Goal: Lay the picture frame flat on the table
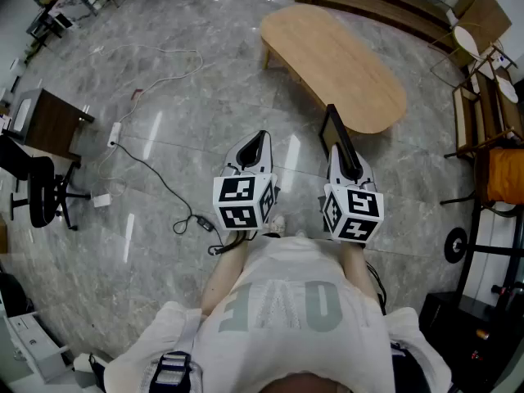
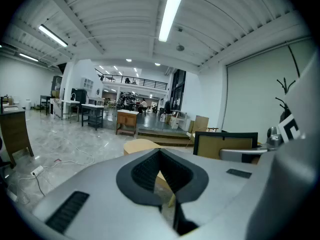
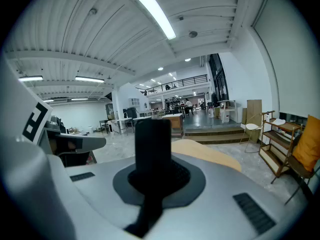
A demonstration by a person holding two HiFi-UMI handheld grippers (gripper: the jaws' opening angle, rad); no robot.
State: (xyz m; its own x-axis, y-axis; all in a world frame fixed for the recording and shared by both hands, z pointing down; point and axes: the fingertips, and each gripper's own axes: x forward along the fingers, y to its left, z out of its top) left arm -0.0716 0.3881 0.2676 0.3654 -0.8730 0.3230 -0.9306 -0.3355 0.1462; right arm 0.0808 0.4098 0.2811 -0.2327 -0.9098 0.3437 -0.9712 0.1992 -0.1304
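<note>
My right claw (image 1: 341, 155) clamps the picture frame (image 1: 333, 121) upright, near the wooden bench (image 1: 344, 64). My left claw (image 1: 258, 142) is closed, empty.

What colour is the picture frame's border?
The picture frame border is black; left gripper view shows it best.

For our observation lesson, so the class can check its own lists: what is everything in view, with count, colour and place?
picture frame: one, black, upright, edge-on, gripped above the floor just short of the table
table: one, light wood, oval, ahead on the floor
floor: grey marble, all round
cables: several, black and white, on the floor at left
power strip: one, white, floor at left
office chair: one, black, far left
desk: one, dark brown, far left
shelf racks: wooden, far right
cushion: one, orange, right edge
person's shirt: pale, bottom centre
left gripper: white, shut, empty
right gripper: white, shut on the picture frame
</note>
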